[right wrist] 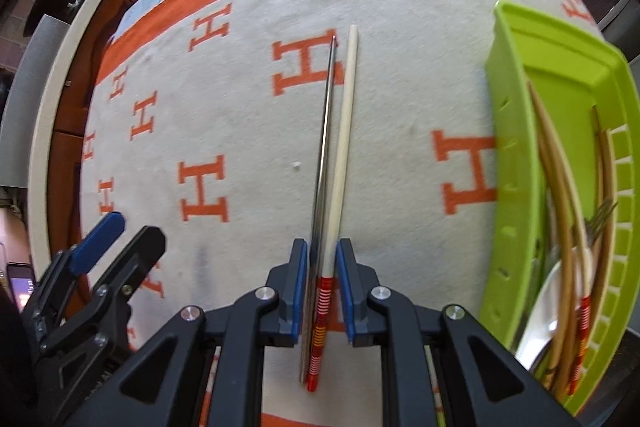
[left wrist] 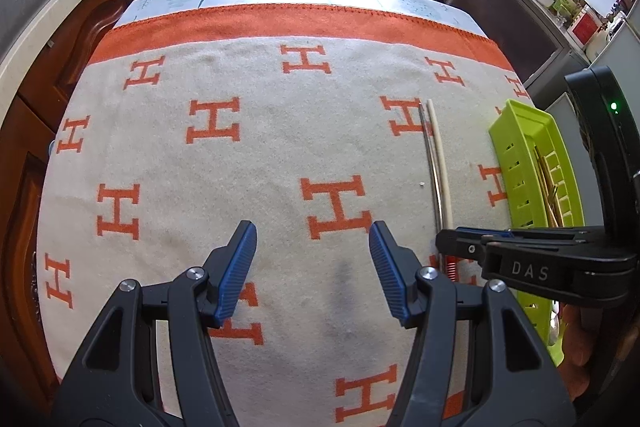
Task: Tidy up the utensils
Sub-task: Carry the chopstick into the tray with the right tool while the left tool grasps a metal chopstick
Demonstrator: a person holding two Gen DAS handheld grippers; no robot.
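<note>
Utensils are lying partly in the green tray (right wrist: 516,163) at 3 o'clock; on the blanket (right wrist: 248,131), the right gripper (right wrist: 322,291) is clenching two chopsticks (right wrist: 340,147) while the left gripper (left wrist: 313,269) is hovering, fingers released.

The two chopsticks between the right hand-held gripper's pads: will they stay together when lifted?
Probably stiff: the metal chopstick and the cream chopstick both lie straight. The metal one looks smooth and may slip. Being thin and round, either would likely roll if dropped on the blanket.

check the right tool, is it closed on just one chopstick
No, the right tool pinches two: a metal chopstick and a cream chopstick.
</note>
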